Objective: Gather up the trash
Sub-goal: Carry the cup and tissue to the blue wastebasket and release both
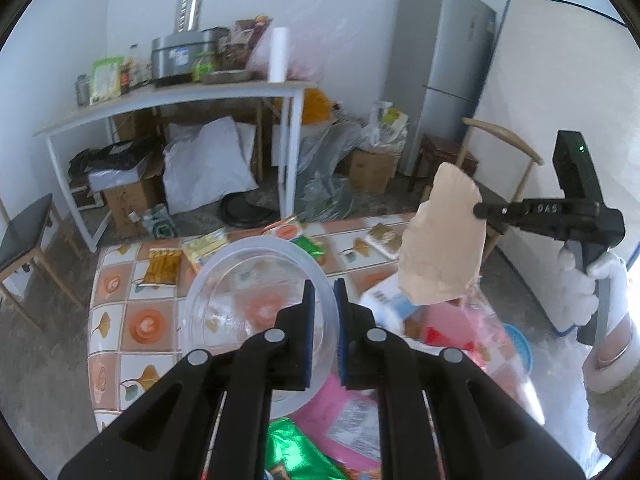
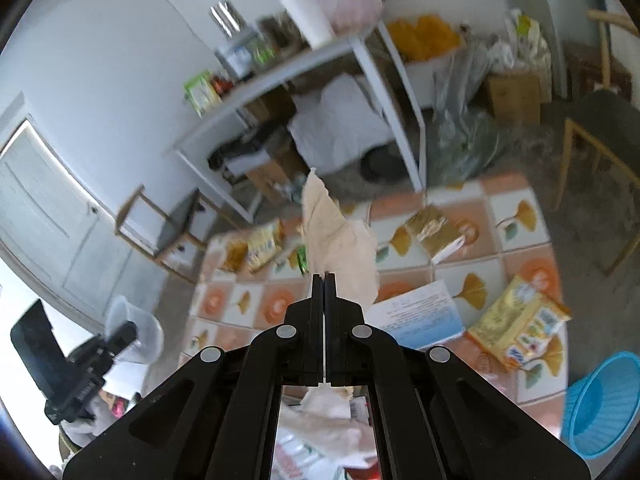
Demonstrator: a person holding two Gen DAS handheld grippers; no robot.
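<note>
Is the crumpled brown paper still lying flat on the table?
No, the crumpled beige-brown paper hangs in the air above the tiled table, pinched at its edge by the right hand-held gripper.

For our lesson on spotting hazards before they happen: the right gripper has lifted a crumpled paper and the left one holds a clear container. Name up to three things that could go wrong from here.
1. The right gripper pinches the beige paper only at one edge, so the paper could tear or slip out.
2. The left gripper holds the clear container by its rim alone; it may tip or slide free.
3. The hanging paper could miss the container and land back among the wrappers on the table.
</note>
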